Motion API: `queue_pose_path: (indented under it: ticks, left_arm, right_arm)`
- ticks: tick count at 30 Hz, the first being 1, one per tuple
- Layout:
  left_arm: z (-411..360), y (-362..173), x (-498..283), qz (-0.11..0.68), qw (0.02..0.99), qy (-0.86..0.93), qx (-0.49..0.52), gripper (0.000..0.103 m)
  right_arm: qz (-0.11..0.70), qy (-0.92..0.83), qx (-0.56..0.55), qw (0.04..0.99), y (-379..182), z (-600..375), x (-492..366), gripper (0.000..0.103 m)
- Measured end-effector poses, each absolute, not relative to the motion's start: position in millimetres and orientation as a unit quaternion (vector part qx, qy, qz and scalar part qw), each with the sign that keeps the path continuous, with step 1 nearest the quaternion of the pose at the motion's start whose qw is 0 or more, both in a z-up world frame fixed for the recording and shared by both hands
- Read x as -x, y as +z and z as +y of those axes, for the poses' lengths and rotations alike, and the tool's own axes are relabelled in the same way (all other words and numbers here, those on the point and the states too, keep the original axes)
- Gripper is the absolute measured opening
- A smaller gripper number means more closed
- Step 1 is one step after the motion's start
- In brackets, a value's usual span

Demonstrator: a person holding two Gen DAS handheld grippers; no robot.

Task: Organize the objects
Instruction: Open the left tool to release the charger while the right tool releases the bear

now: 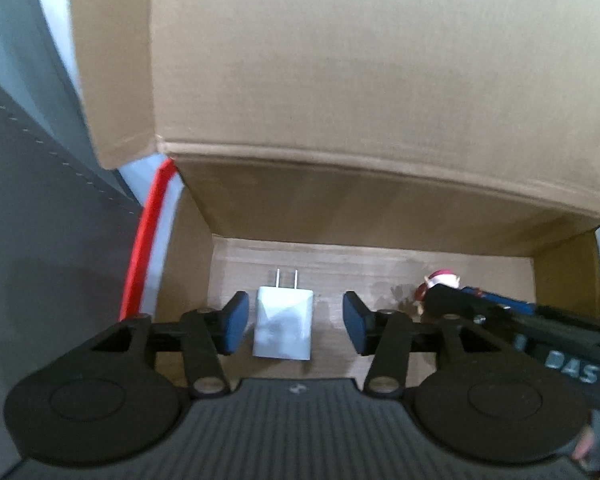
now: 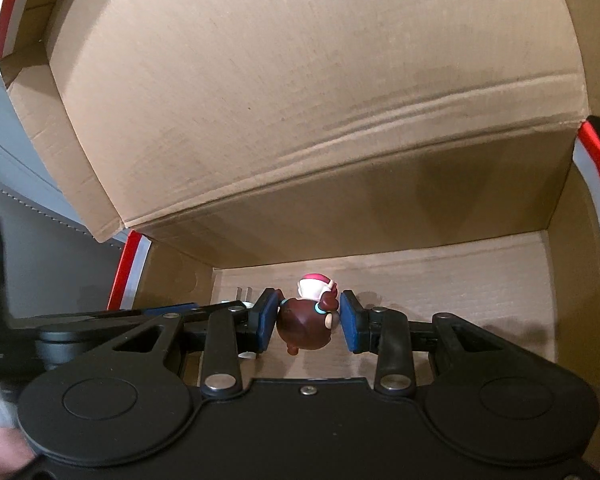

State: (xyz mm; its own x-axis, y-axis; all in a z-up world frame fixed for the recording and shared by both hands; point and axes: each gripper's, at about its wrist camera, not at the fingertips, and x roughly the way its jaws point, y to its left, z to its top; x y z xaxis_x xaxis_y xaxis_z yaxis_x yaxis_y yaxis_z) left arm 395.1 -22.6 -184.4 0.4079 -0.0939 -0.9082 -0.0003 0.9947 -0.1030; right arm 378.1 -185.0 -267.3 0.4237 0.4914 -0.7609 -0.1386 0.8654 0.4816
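Both grippers reach into an open cardboard box [image 1: 380, 184]. A white plug-in charger [image 1: 283, 327] lies flat on the box floor, prongs pointing away. My left gripper [image 1: 296, 322] is open around it, its blue pads [image 1: 236, 320] apart from its sides. A small brown figurine with a red and white hat [image 2: 306, 320] lies on the box floor [image 2: 460, 300] between the pads of my right gripper [image 2: 308, 322]. The jaws are open, with small gaps to the figurine. The figurine's hat [image 1: 440, 280] and the right gripper also show in the left wrist view [image 1: 500, 312].
The box lid [image 2: 260, 100] stands tilted up behind the cavity. The box has red and white outer edges [image 1: 148, 240]. A grey stitched surface [image 1: 40, 200] lies left of the box. The box walls [image 2: 572, 280] close in on both sides.
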Motion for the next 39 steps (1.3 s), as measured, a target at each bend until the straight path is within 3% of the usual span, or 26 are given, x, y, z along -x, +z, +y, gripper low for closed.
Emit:
queue_pose_path:
  ticks: [10, 20, 22, 34, 39]
  left_arm:
    - [-4.1, -161.3, -378.3, 0.520, 0.850, -0.009, 0.081, 0.070]
    - [5.0, -144.4, -362.8, 0.501, 0.858, -0.006, 0.110, 0.075]
    - [4.2, -143.1, -359.5, 0.503, 0.857, -0.007, 0.114, 0.080]
    - [-2.7, -115.1, -338.0, 0.490, 0.866, -0.003, 0.098, 0.091]
    - [-3.2, -98.6, -328.7, 0.471, 0.878, -0.001, 0.084, 0.098]
  right_arm:
    - [0.513, 0.186, -0.195, 0.815, -279.1, -179.6, -385.5, 0.034]
    - [0.535, 0.169, -0.188, 0.806, -292.0, -170.6, -389.5, 0.035]
    - [0.534, 0.172, -0.191, 0.805, -291.2, -170.7, -388.1, 0.035]
    - [0.518, 0.187, -0.189, 0.813, -262.3, -179.0, -376.1, 0.035]
    - [0.509, 0.192, -0.181, 0.819, -245.8, -182.1, -372.8, 0.044]
